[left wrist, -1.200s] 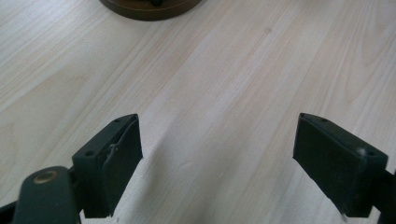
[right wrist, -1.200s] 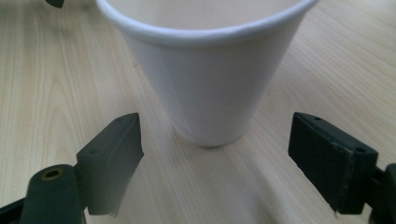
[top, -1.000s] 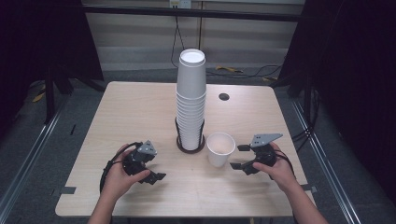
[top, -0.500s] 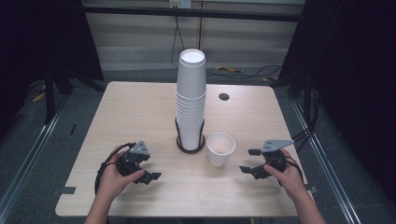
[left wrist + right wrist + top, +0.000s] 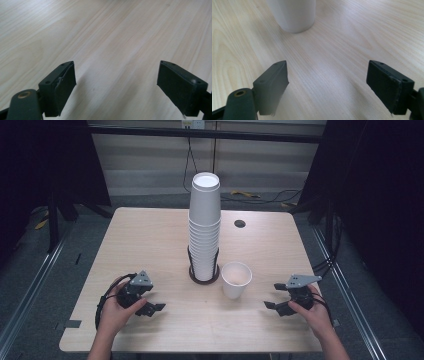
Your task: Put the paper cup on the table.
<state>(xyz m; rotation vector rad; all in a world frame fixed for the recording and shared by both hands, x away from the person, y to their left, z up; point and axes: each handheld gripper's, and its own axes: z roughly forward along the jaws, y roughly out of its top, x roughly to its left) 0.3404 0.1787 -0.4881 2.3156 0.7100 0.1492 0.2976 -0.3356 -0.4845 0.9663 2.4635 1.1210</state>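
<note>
A tall stack of white paper cups (image 5: 204,225) stands in a black wire holder (image 5: 204,275) at the middle of the wooden table (image 5: 150,240). A single white cup (image 5: 236,279) stands upright just right of the holder; its base (image 5: 293,15) shows at the top of the right gripper view. My right gripper (image 5: 274,302) rests low at the front right, open and empty, a short way right of that cup. My left gripper (image 5: 155,304) sits open at the front left, with bare wood between its jaws.
A small round black hole (image 5: 239,223) sits in the tabletop behind the stack. Dark curtains and metal rails (image 5: 30,285) flank the table. Cables (image 5: 260,195) lie on the floor beyond the far edge.
The right gripper has drawn back from the single cup toward the front right edge. The left gripper has slid slightly toward the front left. The cup stays put.
</note>
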